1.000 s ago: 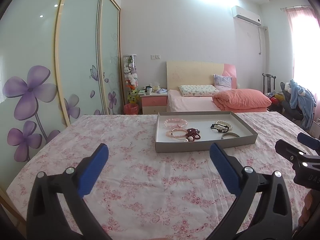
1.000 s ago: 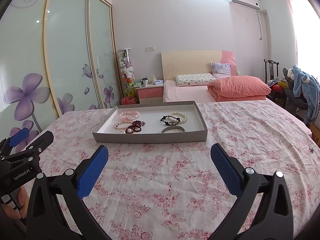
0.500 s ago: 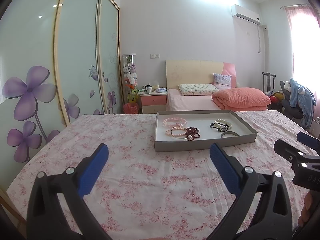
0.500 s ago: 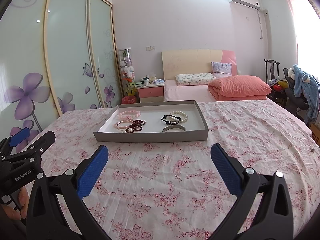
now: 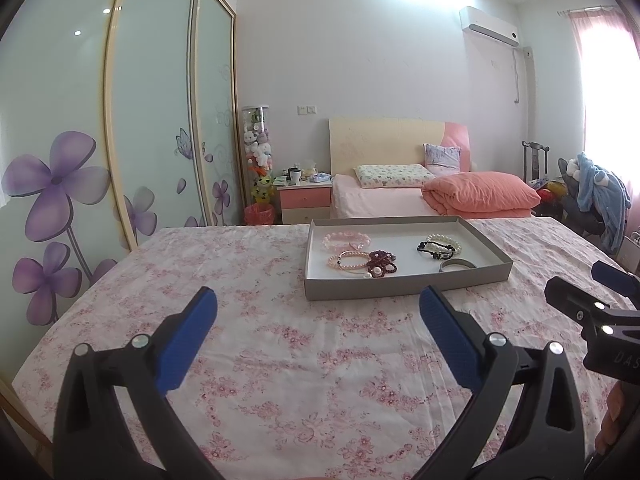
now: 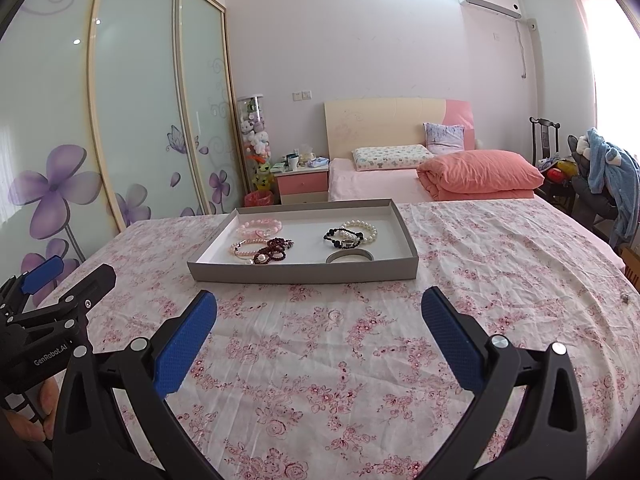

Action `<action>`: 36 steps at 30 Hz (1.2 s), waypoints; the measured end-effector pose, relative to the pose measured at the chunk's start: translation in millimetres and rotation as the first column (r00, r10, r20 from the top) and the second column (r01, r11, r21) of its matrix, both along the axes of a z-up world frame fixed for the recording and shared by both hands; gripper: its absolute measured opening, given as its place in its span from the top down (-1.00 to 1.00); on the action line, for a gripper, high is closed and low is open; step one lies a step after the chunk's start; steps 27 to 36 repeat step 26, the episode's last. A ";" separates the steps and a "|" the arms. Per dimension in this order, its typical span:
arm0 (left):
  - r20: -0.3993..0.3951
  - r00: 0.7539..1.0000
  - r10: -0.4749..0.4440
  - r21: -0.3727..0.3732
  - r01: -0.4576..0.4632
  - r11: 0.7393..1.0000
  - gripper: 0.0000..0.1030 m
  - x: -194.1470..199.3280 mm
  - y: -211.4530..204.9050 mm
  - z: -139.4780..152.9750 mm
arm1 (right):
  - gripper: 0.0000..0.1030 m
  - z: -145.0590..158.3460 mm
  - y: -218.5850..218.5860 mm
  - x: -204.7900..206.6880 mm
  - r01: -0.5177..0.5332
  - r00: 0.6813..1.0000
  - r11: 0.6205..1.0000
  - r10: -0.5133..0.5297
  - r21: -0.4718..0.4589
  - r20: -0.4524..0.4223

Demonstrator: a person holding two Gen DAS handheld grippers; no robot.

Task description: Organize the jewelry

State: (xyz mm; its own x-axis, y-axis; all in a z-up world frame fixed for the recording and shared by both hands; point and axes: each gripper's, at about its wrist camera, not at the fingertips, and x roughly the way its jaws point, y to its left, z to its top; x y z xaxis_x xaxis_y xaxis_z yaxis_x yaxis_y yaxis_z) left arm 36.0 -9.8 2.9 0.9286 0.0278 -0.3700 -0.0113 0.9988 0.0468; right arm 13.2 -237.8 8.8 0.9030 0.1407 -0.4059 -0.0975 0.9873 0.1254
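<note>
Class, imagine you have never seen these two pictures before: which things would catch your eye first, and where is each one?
First, the grey tray lying on the floral bedspread, holding several bracelets, among them a pink bead bracelet at its far left and a silver bangle near its front wall. Next, the open left gripper and right gripper, both short of the tray. Behind, a wardrobe printed with purple flowers lines the left wall.

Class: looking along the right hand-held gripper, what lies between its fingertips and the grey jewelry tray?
Only bare floral bedsheet lies between the right hand-held gripper and the grey jewelry tray; the right wrist view shows it.
</note>
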 end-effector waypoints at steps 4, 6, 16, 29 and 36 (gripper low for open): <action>-0.001 1.000 -0.004 0.001 0.004 1.000 -0.92 -0.5 -0.7 -0.4 | -0.97 -0.1 0.2 0.0 0.001 1.000 1.000 -0.001 0.000 0.000; -0.002 1.000 -0.005 0.000 0.005 1.000 -0.92 -0.7 -0.8 -0.6 | -0.97 -0.4 0.4 -0.1 0.000 1.000 1.000 0.000 0.001 -0.001; -0.009 1.000 -0.003 -0.001 0.003 1.000 -0.92 0.2 -0.4 -2.9 | -0.97 -0.3 0.5 -0.2 0.001 1.000 1.000 -0.001 0.001 -0.001; -0.029 1.000 -0.005 -0.014 0.004 1.000 -0.92 6.0 2.9 -0.7 | -0.97 -0.1 0.2 0.1 0.000 1.000 1.000 0.000 0.000 -0.002; -0.029 1.000 -0.005 -0.014 0.004 1.000 -0.92 6.0 2.9 -0.7 | -0.97 -0.1 0.2 0.1 0.000 1.000 1.000 0.000 0.000 -0.002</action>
